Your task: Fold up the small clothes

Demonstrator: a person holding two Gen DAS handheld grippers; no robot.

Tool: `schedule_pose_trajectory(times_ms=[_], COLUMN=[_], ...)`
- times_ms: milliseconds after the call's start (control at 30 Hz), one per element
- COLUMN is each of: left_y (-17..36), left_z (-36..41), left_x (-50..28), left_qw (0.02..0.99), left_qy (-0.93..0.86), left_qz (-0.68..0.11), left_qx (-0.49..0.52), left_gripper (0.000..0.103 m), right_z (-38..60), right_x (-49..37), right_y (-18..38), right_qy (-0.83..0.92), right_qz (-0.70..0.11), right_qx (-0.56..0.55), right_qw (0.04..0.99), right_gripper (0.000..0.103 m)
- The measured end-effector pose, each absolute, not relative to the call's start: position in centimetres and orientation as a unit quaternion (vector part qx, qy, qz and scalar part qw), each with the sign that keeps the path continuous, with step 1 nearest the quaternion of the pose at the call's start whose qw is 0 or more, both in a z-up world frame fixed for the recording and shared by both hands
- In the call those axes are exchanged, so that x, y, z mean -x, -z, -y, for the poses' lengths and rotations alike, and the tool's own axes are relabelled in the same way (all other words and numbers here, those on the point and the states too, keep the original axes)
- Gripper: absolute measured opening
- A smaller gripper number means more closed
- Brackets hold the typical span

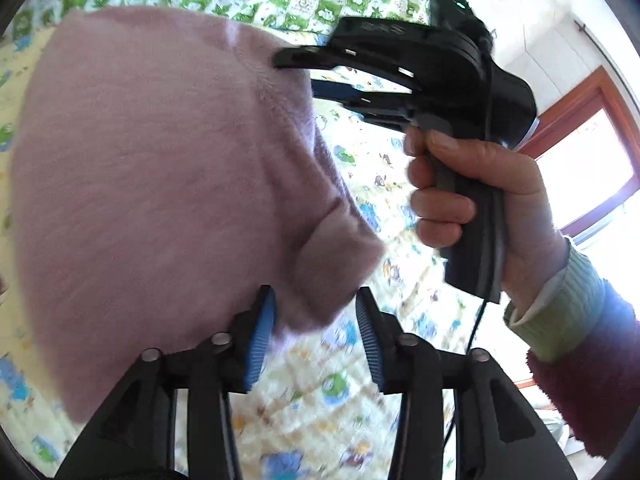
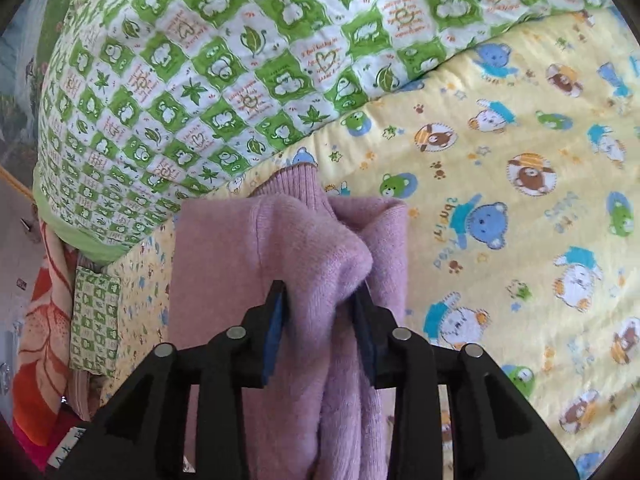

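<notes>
A small pink knitted sweater (image 1: pixel 152 184) lies on a yellow bear-print bedsheet (image 1: pixel 384 176). In the left wrist view my left gripper (image 1: pixel 316 304) is open; a fold of the sweater's edge reaches between its blue pads (image 1: pixel 262 332) without being pinched. The right gripper (image 1: pixel 296 70), held in a hand, grips the sweater's far edge. In the right wrist view my right gripper (image 2: pixel 320 292) is shut on a bunched fold of the sweater (image 2: pixel 304 236), whose ribbed cuff (image 2: pixel 296 180) points away over the sheet (image 2: pixel 500 184).
A green-and-white checked quilt (image 2: pixel 192 80) is piled behind the sweater. An orange patterned blanket (image 2: pixel 44 320) lies at the left. A window with a brown wooden frame (image 1: pixel 588 92) is at the right of the left wrist view.
</notes>
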State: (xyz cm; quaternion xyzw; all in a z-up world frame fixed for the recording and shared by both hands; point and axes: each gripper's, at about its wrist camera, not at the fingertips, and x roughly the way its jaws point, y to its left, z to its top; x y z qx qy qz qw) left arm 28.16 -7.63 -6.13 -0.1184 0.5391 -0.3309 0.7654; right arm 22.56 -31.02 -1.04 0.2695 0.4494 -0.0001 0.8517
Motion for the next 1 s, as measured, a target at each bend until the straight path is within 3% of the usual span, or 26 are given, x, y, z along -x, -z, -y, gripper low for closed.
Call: schedule_pose_trajectory(times_ms=[400, 700, 733, 767, 1000], left_y=[7.4, 7.5, 7.7, 7.7, 7.5], left_z=[-4.7, -5.3, -4.7, -4.3, -1.1], left_x=[-23.8, -27.0, -27.1, -27.4, -28.5], left_qw=[0.788, 0.785, 0.785, 0.785, 0.789], left_qy=[0.228, 0.179, 0.178, 0.177, 0.180], left_qz=[-0.543, -0.559, -0.561, -0.563, -0.566], left_qx=[0.177, 0.199, 0.194, 0.191, 0.156], left_gripper=[0.046, 0.050, 0.050, 0.050, 0.051], right_z=[27.6, 24.6, 24.3, 23.9, 26.1], right_x=[-13.2, -11.8, -11.9, -12.2, -10.6], right_y=[-1.3, 1.2, 1.3, 1.4, -2.5], right_qy=[0.004, -0.006, -0.008, -0.008, 0.001], right_qz=[-0.446, -0.480, -0.484, -0.490, -0.435], right_qx=[-0.269, -0.252, -0.242, -0.229, -0.243], right_qw=[0.854, 0.840, 0.841, 0.841, 0.867], right_gripper=[0.043, 0.043, 0.039, 0.011, 0.004])
